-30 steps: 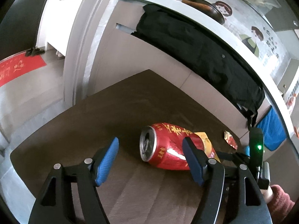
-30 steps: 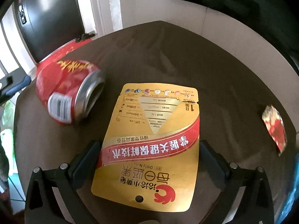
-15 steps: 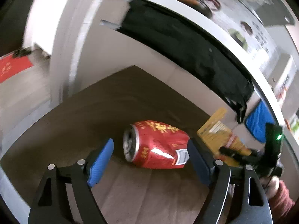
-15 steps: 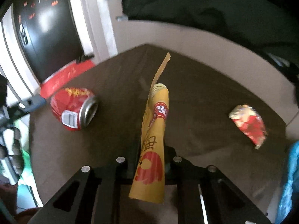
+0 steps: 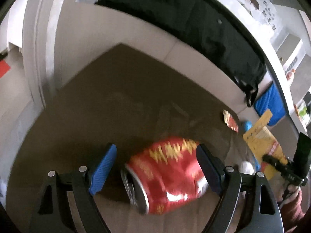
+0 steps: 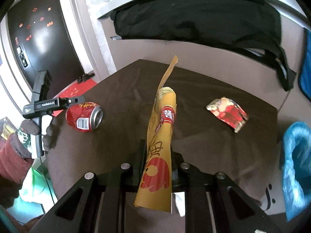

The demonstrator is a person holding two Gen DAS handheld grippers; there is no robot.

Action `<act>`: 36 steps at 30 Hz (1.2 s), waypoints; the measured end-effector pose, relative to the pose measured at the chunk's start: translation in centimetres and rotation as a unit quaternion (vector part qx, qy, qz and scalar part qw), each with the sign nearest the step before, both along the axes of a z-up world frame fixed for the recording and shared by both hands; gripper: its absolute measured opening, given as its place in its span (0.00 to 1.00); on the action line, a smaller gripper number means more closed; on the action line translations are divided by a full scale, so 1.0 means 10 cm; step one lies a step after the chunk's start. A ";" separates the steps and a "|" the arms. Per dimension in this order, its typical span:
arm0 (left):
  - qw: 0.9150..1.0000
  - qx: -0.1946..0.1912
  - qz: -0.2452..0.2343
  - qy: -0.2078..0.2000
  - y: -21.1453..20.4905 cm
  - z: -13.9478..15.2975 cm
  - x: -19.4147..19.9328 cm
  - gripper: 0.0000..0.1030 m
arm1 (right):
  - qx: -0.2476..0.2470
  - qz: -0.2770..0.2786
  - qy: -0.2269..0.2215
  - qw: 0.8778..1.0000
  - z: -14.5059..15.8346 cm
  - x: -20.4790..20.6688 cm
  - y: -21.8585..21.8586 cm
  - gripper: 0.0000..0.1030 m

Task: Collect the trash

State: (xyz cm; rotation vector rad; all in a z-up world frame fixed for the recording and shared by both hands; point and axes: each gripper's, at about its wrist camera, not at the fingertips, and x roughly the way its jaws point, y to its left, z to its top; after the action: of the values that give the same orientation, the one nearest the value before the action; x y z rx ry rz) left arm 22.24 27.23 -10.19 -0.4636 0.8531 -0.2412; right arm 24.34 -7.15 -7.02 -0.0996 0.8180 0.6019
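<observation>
Right gripper [image 6: 158,167] clamped on the folded yellow snack pouch [image 6: 160,136], lifted clear of the brown table [image 6: 213,155]; left gripper [image 5: 155,167] spread wide, straddling the red can [image 5: 167,172] lying on its side, pads not visibly pressing; small red wrapper [image 6: 227,113] near the table's far right edge, bare surface between.

1. Left gripper [image 5: 155,167]: blue-padded fingers [image 5: 103,167] spread wide, angled down over the table; a gloved hand [image 6: 37,130] in a dark red sleeve holds it.
2. Right gripper [image 6: 158,167]: black fingers clamped together on a yellow packet [image 6: 159,136], lifted clear of the table.
</observation>
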 end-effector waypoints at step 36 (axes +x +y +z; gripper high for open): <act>0.979 0.123 0.118 -0.107 -1.28 0.53 -0.66 0.61 | 0.040 -0.046 -0.057 0.996 0.20 -0.36 -0.61 0.17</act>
State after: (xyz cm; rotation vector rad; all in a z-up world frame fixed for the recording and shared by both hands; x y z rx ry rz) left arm 15.61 14.47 -4.94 -0.2962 0.5998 0.0352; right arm 20.74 -13.30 -5.02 -0.0227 0.6826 0.5357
